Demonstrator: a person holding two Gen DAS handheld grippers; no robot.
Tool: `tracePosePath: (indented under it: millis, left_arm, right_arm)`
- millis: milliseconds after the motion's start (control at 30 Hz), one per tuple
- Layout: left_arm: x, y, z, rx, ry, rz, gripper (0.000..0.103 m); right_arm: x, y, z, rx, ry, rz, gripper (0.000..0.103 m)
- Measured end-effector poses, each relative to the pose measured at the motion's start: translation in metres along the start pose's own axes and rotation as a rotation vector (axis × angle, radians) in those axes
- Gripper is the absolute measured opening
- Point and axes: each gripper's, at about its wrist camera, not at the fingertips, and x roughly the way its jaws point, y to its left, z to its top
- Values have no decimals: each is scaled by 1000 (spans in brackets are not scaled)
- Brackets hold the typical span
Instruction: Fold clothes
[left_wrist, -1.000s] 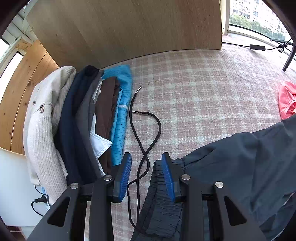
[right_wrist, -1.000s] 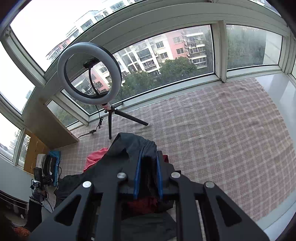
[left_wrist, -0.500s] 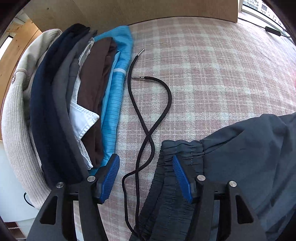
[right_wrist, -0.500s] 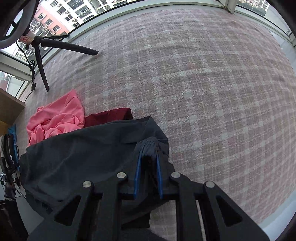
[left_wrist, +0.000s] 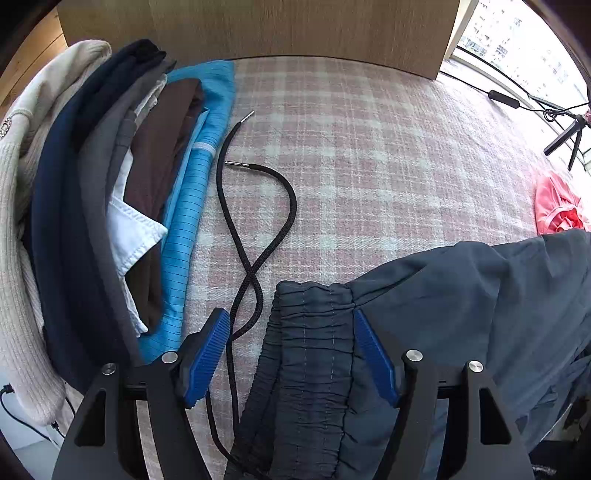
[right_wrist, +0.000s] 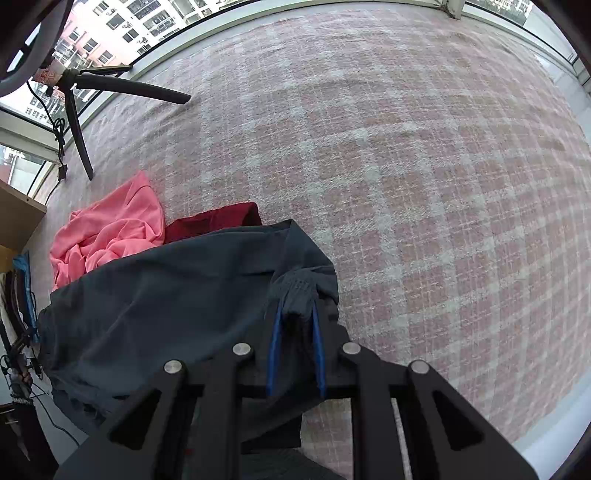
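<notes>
Soft window daylight, sharp focus, fisheye-bent edges.

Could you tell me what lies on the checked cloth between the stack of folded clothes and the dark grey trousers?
In the left wrist view, a black drawstring lies looped on the cloth between the stack of folded clothes and the dark grey trousers.

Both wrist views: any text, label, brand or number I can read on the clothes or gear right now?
None can be read.
Red-and-white band on the ring light stand: marks too blurred to read.
White tag on the blue garment: no legible print.
Dark grey pants: no label visible.
</notes>
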Motion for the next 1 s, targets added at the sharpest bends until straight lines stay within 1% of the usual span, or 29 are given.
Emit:
tracePosePath:
  millis: [100, 133, 167, 200, 233, 267, 333, 433, 533, 633, 733, 767, 800, 867, 900, 933, 967, 1000]
  left_arm:
    - [21, -4, 5, 13, 61, -17, 68]
    - [26, -5, 5, 12, 65, -12, 71]
    - [27, -5, 5, 10, 52, -10, 71]
    - [25, -5, 5, 10, 30, -17, 66]
    - [23, -8, 2, 20, 14, -15, 55]
    - [21, -12, 0, 33, 1, -9, 49]
    - [10, -16, -5, 25, -22, 10, 45]
    - [-10, -15, -11, -2, -58, 36, 42]
    - [-49, 7, -4, -71, -132, 55, 42]
    - [-89, 38, 17, -123, -216, 96, 42]
    - [-101, 61, 32, -143, -247, 111, 42]
    - [-99, 63, 37, -146, -247, 109, 42]
    - [-91, 65, 46, -139, -236, 120, 42]
    - [-66, 62, 57, -118, -187, 163, 43]
    - [-54, 60, 60, -110, -159, 179, 43]
    - [-43, 58, 63, -102, -132, 195, 46]
    - [-31, 56, 66, -94, -104, 211, 46]
    - [-24, 54, 68, -92, -90, 218, 46]
  right_arm:
    - [1, 1, 0, 3, -2, 2, 16]
    - [1, 3, -1, -1, -2, -1, 16]
    - [2, 4, -2, -6, -3, -4, 16]
    - [3, 6, -3, -10, -3, -7, 16]
    - [3, 6, -4, -10, -4, -7, 16]
    - [3, 6, -4, -9, -5, -7, 16]
    - [1, 9, -6, -6, -18, -7, 16]
    - [-8, 10, -8, -8, -50, 12, 15]
    - [-29, 12, -10, 3, -107, 35, 15]
    - [-60, 18, -6, -3, -182, 79, 15]
    - [-85, 26, 8, -22, -254, 102, 14]
    - [-87, 29, 14, -29, -269, 99, 14]
    - [-81, 30, 20, -36, -265, 65, 14]
    - [-69, 34, 32, -48, -257, -3, 14]
    - [-57, 31, 37, -39, -235, -37, 15]
    - [-42, 23, 41, -10, -192, -46, 16]
    - [-28, 15, 44, 19, -150, -56, 18]
    - [-21, 9, 42, 33, -133, -89, 20]
